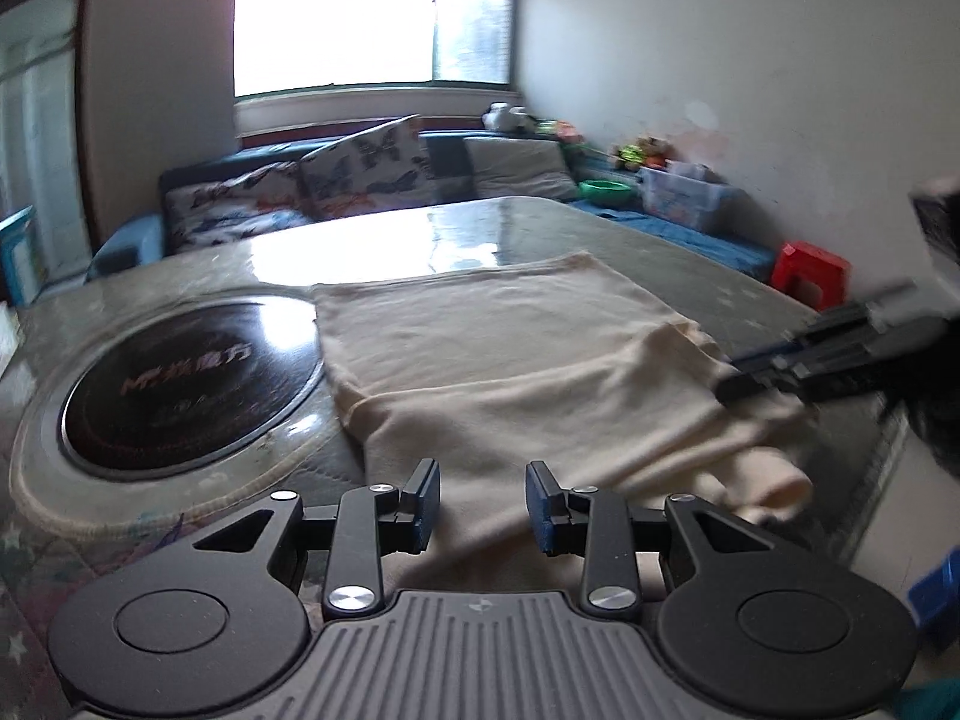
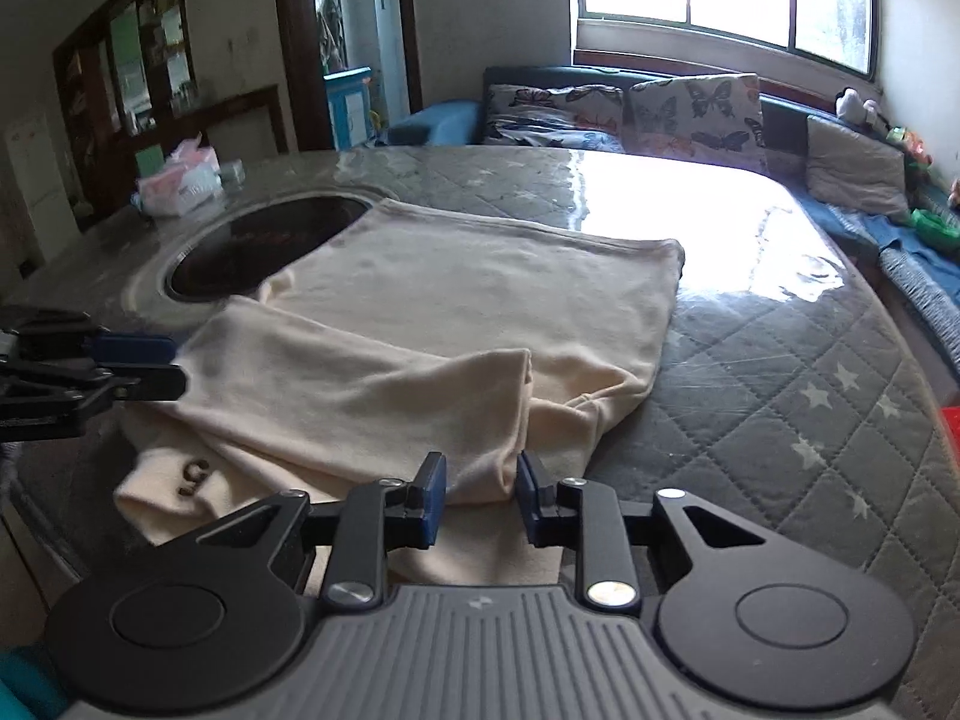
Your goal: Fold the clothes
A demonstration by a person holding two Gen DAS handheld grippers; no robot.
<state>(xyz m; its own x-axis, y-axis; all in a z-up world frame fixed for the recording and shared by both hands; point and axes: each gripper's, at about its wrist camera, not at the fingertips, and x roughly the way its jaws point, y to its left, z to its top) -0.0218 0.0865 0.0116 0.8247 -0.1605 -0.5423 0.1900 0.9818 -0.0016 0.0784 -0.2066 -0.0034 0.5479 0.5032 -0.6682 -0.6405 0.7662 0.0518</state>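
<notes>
A cream garment (image 1: 480, 360) lies partly folded on the quilted table, its near part doubled over; it also shows in the right wrist view (image 2: 456, 324). My left gripper (image 1: 481, 504) is open just above the garment's near edge, holding nothing. It shows from the side in the right wrist view (image 2: 162, 363) at the garment's left edge. My right gripper (image 2: 480, 501) is open over the garment's near folded edge. In the left wrist view it (image 1: 744, 375) reaches in from the right at the cloth's right edge.
A round black induction plate (image 1: 186, 384) is set in the table left of the garment. A sofa with butterfly cushions (image 1: 360, 174) stands behind the table. A red stool (image 1: 810, 270) and a toy box (image 1: 684, 195) sit at the right. Tissue packs (image 2: 180, 180) lie at the far left.
</notes>
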